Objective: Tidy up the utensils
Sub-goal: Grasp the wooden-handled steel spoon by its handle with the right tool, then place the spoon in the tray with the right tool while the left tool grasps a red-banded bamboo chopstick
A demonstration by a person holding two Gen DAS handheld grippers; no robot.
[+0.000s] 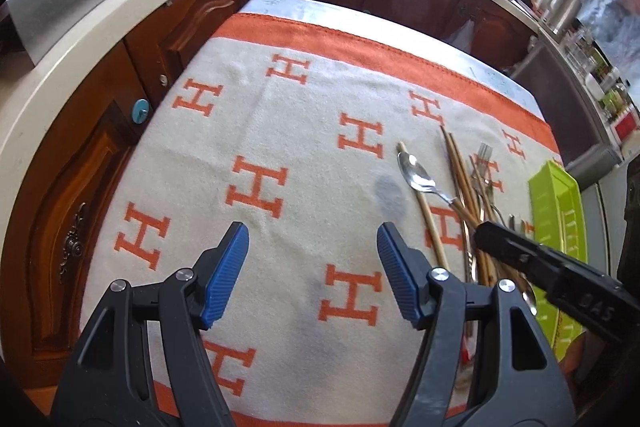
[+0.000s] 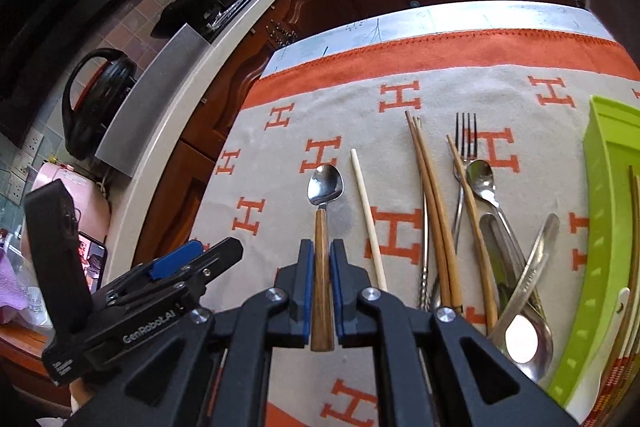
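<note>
Kitchen blanket | R gripper tilted down, clamps spoon handle | L gripper tilted down, agape, empty

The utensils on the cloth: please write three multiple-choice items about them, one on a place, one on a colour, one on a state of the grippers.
1. Where does the green tray lie?
A. right of the utensil pile
B. left of the pile
C. on the counter

2. What colour are the letters on the cloth?
A. blue
B. orange
C. black

3. What does the right gripper hold?
A. a fork
B. nothing
C. a wooden-handled spoon

Key: 1 A, the tray sits at the cloth's right edge; 2 B, the H marks are orange; 3 C, the pads clamp the handle, while the left gripper stands open.
</note>
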